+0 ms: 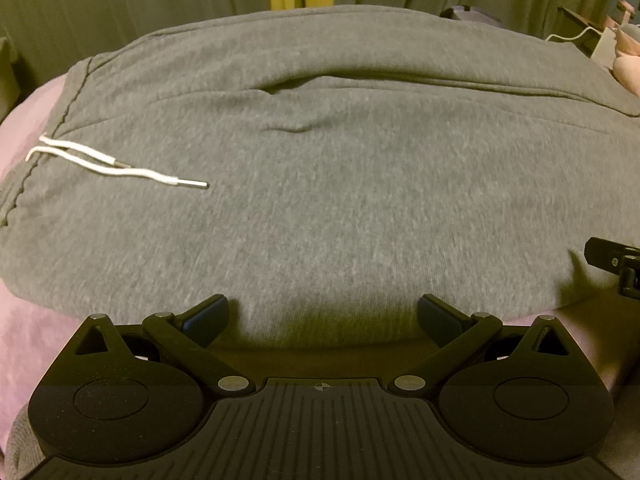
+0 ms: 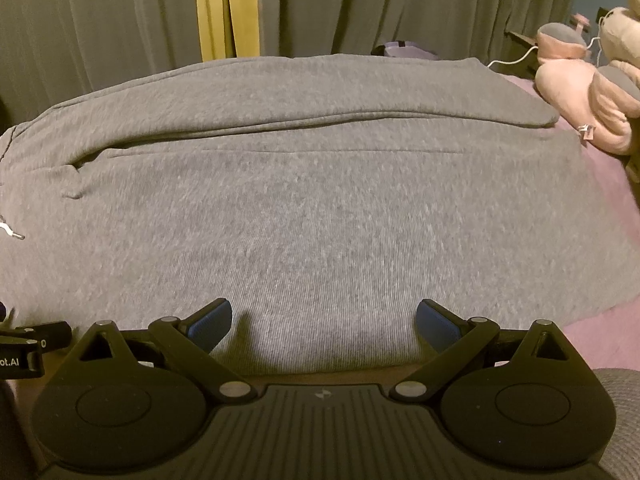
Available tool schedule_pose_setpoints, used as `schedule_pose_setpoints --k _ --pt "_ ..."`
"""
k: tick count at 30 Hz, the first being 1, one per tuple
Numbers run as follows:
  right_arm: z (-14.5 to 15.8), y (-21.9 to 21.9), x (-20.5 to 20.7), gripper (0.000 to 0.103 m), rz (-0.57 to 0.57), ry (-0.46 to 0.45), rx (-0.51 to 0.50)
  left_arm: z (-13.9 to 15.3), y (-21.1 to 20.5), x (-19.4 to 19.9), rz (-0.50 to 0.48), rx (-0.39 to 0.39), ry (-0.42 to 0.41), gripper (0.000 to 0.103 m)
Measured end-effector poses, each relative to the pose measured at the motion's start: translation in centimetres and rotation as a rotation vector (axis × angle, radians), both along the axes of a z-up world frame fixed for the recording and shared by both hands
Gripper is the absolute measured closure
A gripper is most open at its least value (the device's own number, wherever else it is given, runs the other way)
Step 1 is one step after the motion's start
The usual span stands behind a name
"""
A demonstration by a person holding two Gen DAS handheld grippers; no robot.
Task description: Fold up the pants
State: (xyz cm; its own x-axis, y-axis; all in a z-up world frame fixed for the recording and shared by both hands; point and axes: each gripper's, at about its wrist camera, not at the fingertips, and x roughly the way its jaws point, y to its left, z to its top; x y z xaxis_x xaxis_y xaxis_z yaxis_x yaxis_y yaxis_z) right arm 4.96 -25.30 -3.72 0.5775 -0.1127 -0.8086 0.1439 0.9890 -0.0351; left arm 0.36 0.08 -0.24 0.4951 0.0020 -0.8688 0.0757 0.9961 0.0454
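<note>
Grey heathered sweatpants (image 1: 320,184) lie spread flat across the pink-sheeted bed (image 1: 24,120), filling most of both of my views, with one leg laid beside the other along a long seam-like edge toward the far side. I can see the waistband at the left end in the left wrist view, where two white drawstring cords with metal tips (image 1: 120,166) rest on the fabric; the right wrist view catches only a cut-off tip of them at its left edge. My left claw (image 1: 322,320) sits at the near edge of the pants, its blue pads spread wide apart and holding nothing. My right claw (image 2: 324,324) is just beside it at the same near edge, likewise wide apart and empty. Whether the pads touch the cloth I cannot tell. At the bed's far right corner pink and grey plush toys (image 2: 580,92) are partly cut off. Grey-green curtains (image 2: 400,8) hang behind.
</note>
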Motion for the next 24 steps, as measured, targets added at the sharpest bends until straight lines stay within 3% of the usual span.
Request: schedule_pose_setpoints --k 17,24 --pt "-1.6 -0.8 2.6 0.004 -0.009 0.093 0.051 0.8 -0.2 0.5 -0.016 0.032 -0.006 0.0" --pt "-2.5 -2.2 4.5 0.004 -0.054 0.134 0.089 0.7 0.5 1.7 0.025 0.001 0.023 0.0"
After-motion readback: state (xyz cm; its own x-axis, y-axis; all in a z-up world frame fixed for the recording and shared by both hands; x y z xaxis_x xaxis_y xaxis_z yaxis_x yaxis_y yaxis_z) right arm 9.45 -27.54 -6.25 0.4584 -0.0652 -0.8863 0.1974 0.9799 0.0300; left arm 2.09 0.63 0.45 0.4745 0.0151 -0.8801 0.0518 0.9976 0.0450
